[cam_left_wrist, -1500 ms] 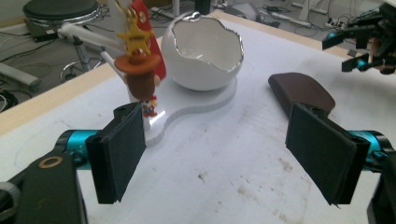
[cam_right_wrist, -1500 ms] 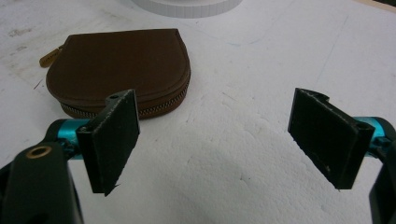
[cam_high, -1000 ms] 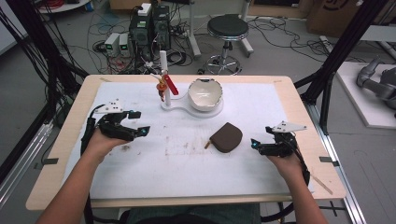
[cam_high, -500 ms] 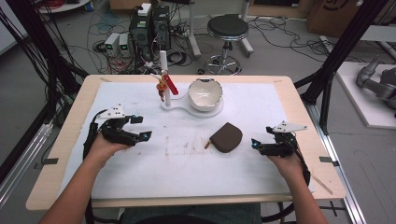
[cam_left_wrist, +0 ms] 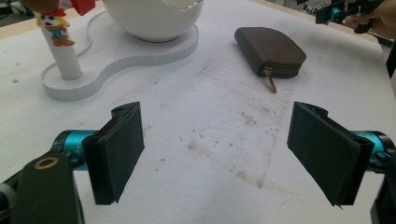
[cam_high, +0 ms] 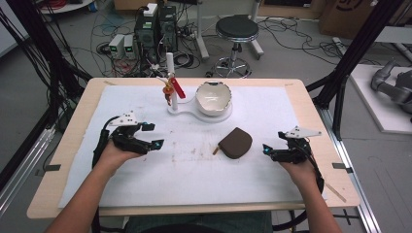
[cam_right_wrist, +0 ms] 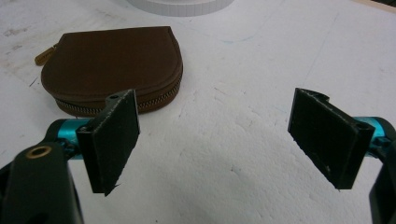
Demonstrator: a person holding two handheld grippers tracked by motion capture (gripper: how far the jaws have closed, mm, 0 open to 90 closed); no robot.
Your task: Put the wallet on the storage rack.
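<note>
A brown zippered pouch (cam_high: 235, 142) lies flat on the white mat (cam_high: 194, 170), its tan pull tab pointing left. My right gripper (cam_high: 266, 151) rests a short way to the pouch's right, open and empty; in the right gripper view the pouch (cam_right_wrist: 112, 65) sits just beyond the left jaw. My left gripper (cam_high: 154, 138) hovers at the mat's left, open with nothing between its jaws, aimed toward the pouch (cam_left_wrist: 271, 51). A white stand (cam_high: 199, 110) at the back holds a white bowl (cam_high: 213, 97) and a post (cam_high: 170, 73) with a small figure and a red tag.
The wooden table (cam_high: 311, 111) borders the mat on all sides. Black frame legs (cam_high: 340, 73) stand at the right corner. A stool (cam_high: 236, 29), computer boxes and cables lie on the floor beyond the far edge.
My left gripper has moved right and slightly toward the mat's centre. The right gripper and the pouch have stayed where they were.
</note>
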